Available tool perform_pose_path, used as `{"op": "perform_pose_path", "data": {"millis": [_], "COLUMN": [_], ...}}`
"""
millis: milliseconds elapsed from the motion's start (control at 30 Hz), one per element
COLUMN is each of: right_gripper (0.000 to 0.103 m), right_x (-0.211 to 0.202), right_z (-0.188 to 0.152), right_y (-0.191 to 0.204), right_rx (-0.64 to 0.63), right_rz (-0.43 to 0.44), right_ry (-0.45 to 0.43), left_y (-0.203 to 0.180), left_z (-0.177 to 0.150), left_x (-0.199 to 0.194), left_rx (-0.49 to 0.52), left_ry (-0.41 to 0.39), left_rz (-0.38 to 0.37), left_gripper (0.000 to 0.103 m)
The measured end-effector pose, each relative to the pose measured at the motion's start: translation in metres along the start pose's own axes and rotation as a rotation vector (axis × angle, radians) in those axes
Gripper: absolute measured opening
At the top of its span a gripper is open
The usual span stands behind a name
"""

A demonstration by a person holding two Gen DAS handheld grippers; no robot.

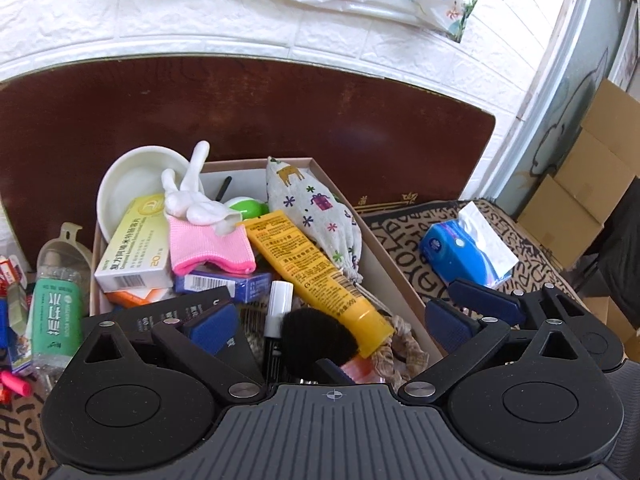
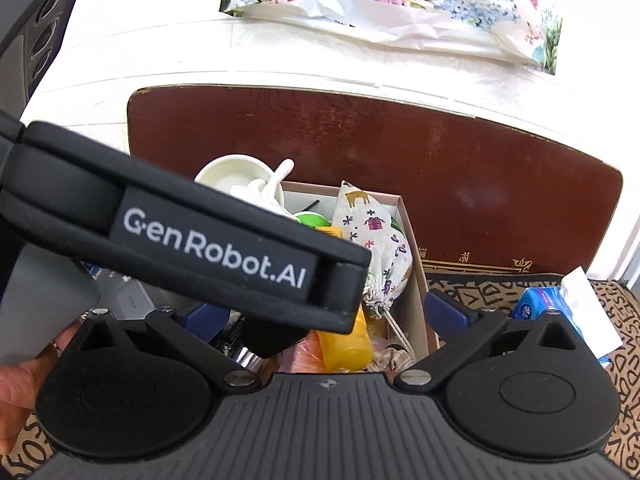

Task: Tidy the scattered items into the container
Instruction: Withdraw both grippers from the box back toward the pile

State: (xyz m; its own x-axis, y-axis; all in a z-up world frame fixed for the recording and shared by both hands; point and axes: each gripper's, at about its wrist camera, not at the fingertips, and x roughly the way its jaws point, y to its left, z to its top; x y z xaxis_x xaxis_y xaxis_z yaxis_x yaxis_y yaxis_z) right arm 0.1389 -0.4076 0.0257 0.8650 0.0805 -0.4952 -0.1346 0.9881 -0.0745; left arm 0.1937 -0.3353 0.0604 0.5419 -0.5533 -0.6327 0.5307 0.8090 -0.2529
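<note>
Both tongs, left (image 1: pixel 328 320) and right (image 2: pixel 326 316), gape empty above the crammed beige cardboard box (image 1: pixel 394 268); release looks finished; next, probably fetch the blue tissue pack (image 1: pixel 466 250) beside it.

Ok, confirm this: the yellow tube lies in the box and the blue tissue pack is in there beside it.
Not quite. The yellow tube does lie in the box, but the left wrist view shows the blue tissue pack outside it, on the patterned cloth.

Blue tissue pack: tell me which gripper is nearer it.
Right. The right gripper hangs just in front of the blue tissue pack; the left gripper is over the box, further left.
</note>
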Motion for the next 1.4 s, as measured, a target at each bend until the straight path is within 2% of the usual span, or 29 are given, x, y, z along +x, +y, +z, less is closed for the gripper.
{"op": "perform_pose_path", "data": {"millis": [567, 767, 867, 1167, 1400], "right_gripper": [0.103, 0.103, 0.103, 0.103, 0.103], "right_x": [-0.035, -0.061, -0.071, -0.084, -0.082], "right_z": [-0.002, -0.011, -0.019, -0.041, -0.056], "right_y": [0.035, 0.050, 0.064, 0.116, 0.159], "right_rx": [-0.009, 0.083, 0.088, 0.099, 0.131], "right_rz": [-0.062, -0.012, -0.003, 0.059, 0.128], "right_ry": [-0.021, -0.041, -0.048, -0.015, 0.045], "left_y": [0.006, 0.016, 0.024, 0.056, 0.082], "left_z": [-0.034, -0.063, -0.079, -0.127, -0.156], "left_x": [-0.065, -0.099, -0.114, -0.156, -0.182], "left_rx": [0.044, 0.046, 0.041, 0.012, 0.008], "left_ry": [-0.028, -0.066, -0.076, -0.099, -0.108], "left_rz": [-0.021, -0.032, -0.027, 0.057, 0.141], "left_gripper": [0.103, 0.103, 0.103, 0.103, 0.103]}}
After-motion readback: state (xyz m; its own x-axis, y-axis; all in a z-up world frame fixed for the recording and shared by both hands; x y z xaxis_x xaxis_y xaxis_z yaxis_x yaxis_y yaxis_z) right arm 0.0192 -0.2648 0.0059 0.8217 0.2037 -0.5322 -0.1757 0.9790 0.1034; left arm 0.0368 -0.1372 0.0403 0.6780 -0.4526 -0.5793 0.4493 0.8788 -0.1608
